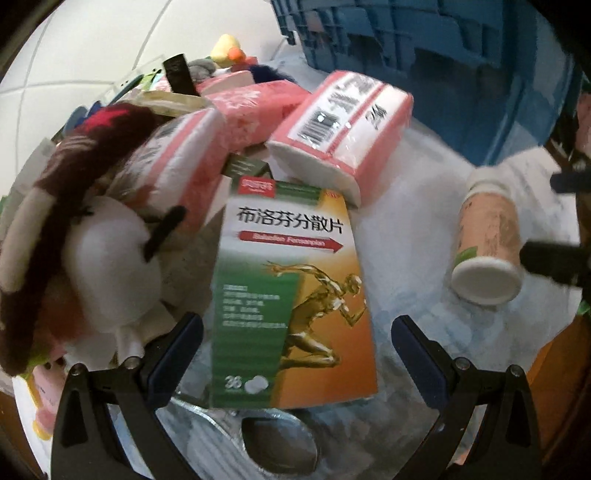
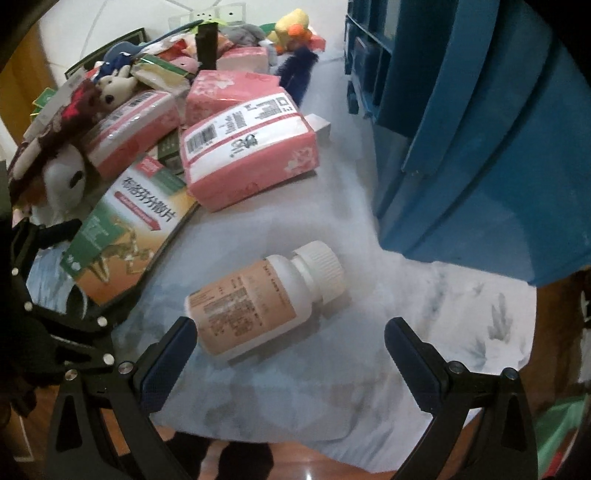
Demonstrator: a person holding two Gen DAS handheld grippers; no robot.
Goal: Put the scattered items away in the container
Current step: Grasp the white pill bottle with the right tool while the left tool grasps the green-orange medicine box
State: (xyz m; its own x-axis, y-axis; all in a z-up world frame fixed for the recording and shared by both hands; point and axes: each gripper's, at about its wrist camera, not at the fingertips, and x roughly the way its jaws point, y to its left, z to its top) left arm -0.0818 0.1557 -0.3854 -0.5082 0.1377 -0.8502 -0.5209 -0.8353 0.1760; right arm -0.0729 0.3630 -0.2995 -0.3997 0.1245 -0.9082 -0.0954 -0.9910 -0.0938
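A green and orange medicine box lies on the pale cloth between the open fingers of my left gripper; it also shows in the right wrist view. A white pill bottle lies on its side just ahead of my open right gripper, near the left finger; it also shows in the left wrist view. The blue container stands at the right.
Pink tissue packs and plush toys are piled at the left and back. A yellow duck toy sits far back. A metal spoon lies below the medicine box. The cloth's front edge is near.
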